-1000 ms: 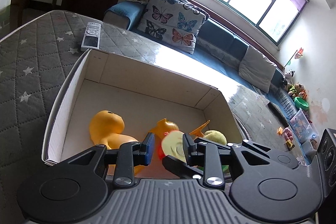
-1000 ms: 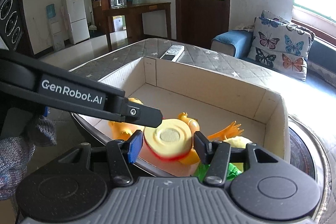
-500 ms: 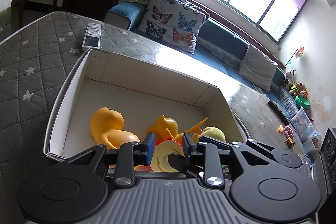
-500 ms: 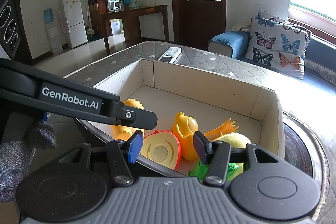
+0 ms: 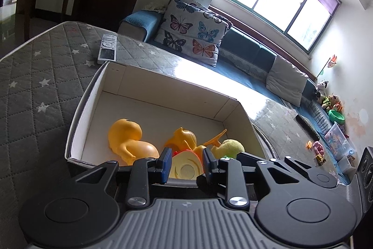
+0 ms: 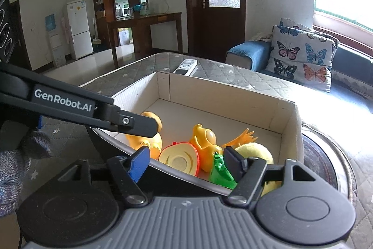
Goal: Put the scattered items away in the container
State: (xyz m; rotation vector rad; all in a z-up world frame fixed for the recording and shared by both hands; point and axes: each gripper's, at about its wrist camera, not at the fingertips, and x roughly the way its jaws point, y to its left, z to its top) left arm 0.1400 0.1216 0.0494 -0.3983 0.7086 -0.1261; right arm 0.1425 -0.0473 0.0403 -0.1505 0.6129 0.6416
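Cardboard box (image 6: pixel 289 118) on quilted desk (image 5: pixel 35 85), holding orange duck (image 5: pixel 126 139), second orange toy (image 6: pixel 205 139), yellow plush (image 6: pixel 254 151), green toy (image 6: pixel 219 172), red-rimmed fruit half (image 6: pixel 180 159). Right gripper (image 6: pixel 185 161): fingers just opened, apart, nothing clamped; fruit half lies in box beyond. Left gripper (image 5: pixel 185 165): fingers apart, empty. Remote (image 5: pixel 107 48) on desk beside box.

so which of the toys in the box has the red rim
The half-fruit toy, lying at the near wall of the box with its pale cut face showing. The ducks are plain orange, with no red.
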